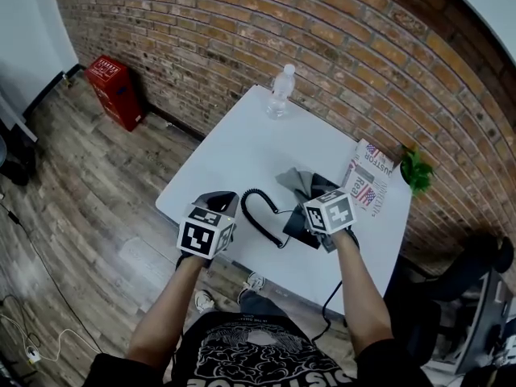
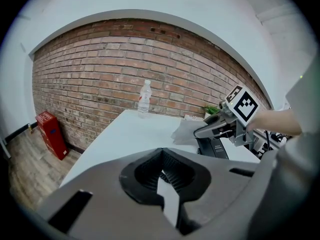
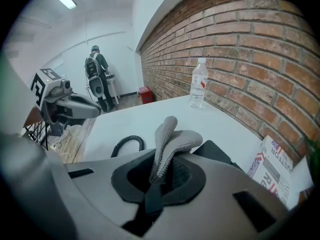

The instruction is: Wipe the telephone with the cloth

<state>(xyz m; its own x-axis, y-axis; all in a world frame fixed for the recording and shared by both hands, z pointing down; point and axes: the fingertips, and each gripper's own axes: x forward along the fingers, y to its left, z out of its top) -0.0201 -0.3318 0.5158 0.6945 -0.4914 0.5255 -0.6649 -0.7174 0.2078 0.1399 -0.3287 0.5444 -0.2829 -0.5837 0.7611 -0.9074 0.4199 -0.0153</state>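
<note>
White table [image 1: 242, 156] against brick wall [image 1: 322, 39]; grey cloth [image 3: 172, 136] tight in right tool [image 3: 161, 171]; left tool [image 2: 161, 160] closed, empty.

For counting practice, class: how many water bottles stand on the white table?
1: the bottle stands at the table's far edge, close to the brick wall. No second one shows in any view; little tabletop is hidden.

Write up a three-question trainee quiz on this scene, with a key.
1. True or false: the right gripper is shut on the cloth.
2. Which of these stands on the table? A) water bottle B) mug C) lamp
3. Fill in: the black telephone has a coiled ___ lying on the table.
Key: 1 true; 2 A; 3 cord.
</note>
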